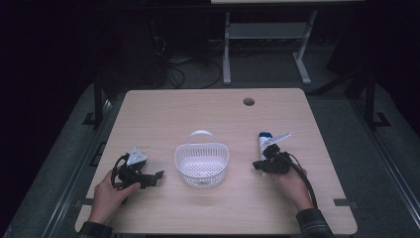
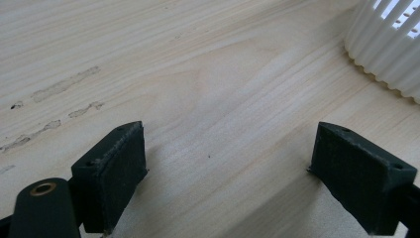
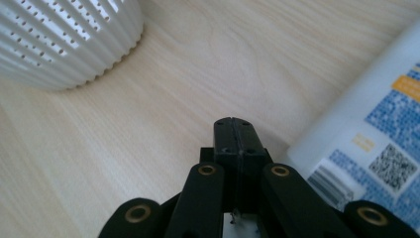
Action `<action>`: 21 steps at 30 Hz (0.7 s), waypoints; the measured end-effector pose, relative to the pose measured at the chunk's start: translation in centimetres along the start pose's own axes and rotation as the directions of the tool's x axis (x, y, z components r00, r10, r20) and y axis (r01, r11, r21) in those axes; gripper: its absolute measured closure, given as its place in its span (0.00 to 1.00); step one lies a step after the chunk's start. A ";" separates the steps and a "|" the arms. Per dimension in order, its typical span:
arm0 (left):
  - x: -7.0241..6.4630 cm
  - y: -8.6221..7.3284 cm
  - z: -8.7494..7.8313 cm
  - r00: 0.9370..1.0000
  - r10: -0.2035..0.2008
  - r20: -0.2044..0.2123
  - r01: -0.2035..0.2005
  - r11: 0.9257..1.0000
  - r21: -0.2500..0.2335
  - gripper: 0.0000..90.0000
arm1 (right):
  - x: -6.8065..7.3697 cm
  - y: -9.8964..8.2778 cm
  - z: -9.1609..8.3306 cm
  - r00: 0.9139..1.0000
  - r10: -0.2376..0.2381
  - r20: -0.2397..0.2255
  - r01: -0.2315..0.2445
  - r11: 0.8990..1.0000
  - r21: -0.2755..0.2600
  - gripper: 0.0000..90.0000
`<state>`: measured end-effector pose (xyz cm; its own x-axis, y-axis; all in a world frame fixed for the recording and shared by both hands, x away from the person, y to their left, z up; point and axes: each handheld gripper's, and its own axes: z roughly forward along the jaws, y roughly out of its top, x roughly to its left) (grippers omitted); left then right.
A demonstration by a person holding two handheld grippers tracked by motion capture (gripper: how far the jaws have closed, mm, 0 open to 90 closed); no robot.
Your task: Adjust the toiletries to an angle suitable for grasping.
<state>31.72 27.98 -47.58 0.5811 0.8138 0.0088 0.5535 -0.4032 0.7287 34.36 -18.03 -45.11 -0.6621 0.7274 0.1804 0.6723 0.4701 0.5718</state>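
High view: white tube [image 1: 263,142] lies on the desk [image 1: 208,111], right of the empty basket [image 1: 201,163]. Right claw [image 3: 233,130] fully closed, empty, just beside the tube. Left claw [image 2: 225,168] open, idle. Loading not begun.

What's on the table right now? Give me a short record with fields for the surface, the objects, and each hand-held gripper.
surface: light wooden table with a round hole near its far edge
basket: white perforated basket with a handle, at the middle, nothing visible inside
tube: white tube with a blue cap, lying flat to the right of the basket
left hand-held gripper: jaws wide apart, nothing between them, low over bare wood left of the basket
right hand-held gripper: jaws shut, holding nothing, right beside the tube
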 end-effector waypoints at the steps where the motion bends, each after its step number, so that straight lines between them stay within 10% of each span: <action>1: 0.0 0.0 0.0 1.000 0.000 0.000 0.000 1.000 0.000 0.14 | 0.0 -0.2 -0.1 1.000 0.002 0.001 -0.002 1.000 0.000 1.00; 11: 0.0 0.0 0.0 1.000 0.000 0.000 0.000 1.000 0.000 0.14 | 0.1 -2.1 -1.4 1.000 0.008 0.005 -0.008 1.000 0.012 1.00; 21: 0.0 0.0 0.0 1.000 0.000 0.000 0.000 1.000 0.000 0.14 | -1.0 -1.2 -4.5 0.998 0.051 0.023 -0.048 0.992 -0.113 1.00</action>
<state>31.72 27.98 -47.58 0.5814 0.8136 0.0086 0.5538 -0.4034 0.7284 32.75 -21.55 -42.36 -0.6189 0.7619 0.1908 0.6617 0.3749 0.6493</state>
